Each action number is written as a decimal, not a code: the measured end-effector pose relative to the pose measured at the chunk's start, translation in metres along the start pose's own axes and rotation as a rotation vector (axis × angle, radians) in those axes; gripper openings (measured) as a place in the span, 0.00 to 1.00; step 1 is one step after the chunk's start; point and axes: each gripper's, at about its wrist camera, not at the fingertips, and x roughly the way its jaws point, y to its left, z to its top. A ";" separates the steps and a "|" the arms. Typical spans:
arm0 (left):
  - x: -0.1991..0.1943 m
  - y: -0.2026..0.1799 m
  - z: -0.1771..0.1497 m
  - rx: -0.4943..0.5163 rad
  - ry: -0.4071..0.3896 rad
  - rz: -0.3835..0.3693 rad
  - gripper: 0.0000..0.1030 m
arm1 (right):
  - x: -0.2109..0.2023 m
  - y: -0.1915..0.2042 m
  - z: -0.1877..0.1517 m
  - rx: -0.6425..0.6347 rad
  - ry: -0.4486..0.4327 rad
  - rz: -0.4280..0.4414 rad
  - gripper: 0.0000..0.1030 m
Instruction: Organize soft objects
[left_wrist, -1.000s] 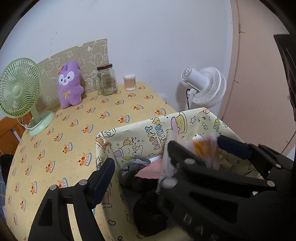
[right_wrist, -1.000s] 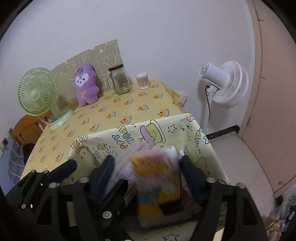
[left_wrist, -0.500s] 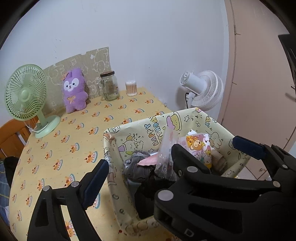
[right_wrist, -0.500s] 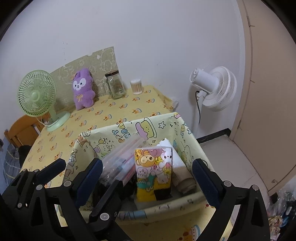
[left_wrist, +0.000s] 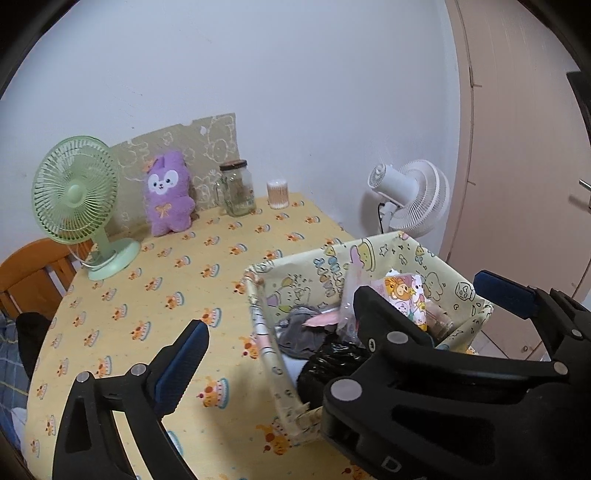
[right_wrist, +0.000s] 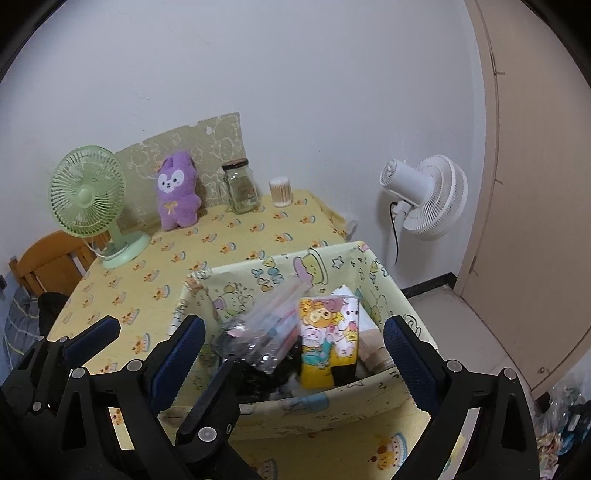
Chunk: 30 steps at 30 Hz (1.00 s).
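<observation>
A cartoon-print fabric basket (right_wrist: 310, 402) stands at the table's near right corner. In it a cartoon tissue pack (right_wrist: 328, 343) stands upright beside a clear plastic bag (right_wrist: 266, 336), a grey cloth (left_wrist: 299, 332) and a black bag (left_wrist: 332, 362). My right gripper (right_wrist: 291, 350) hovers open above the basket's near side, touching nothing. My left gripper (left_wrist: 291, 347) is beside it on the left, jaws opening and empty, its right finger partly hidden behind the right gripper. A purple plush (left_wrist: 168, 194) sits against the wall at the table's back.
A green desk fan (left_wrist: 75, 201) stands at the back left. A glass jar (left_wrist: 238, 192) and a cotton swab pot (left_wrist: 277, 194) stand by the wall. A white fan (right_wrist: 424, 195) and a door are right of the table. A wooden chair (left_wrist: 26, 273) is at left.
Both grippers drew back and upward from the basket and their jaws widened. The tissue pack, blurred between the right jaws a second ago, now rests in the basket.
</observation>
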 end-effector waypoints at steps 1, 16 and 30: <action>-0.003 0.002 0.000 -0.005 -0.006 0.006 0.98 | -0.003 0.002 0.000 -0.003 -0.006 0.001 0.96; -0.043 0.055 -0.007 -0.109 -0.081 0.089 1.00 | -0.041 0.043 0.001 -0.039 -0.101 0.014 0.96; -0.082 0.120 -0.029 -0.206 -0.124 0.186 1.00 | -0.064 0.088 -0.004 -0.087 -0.152 0.057 0.96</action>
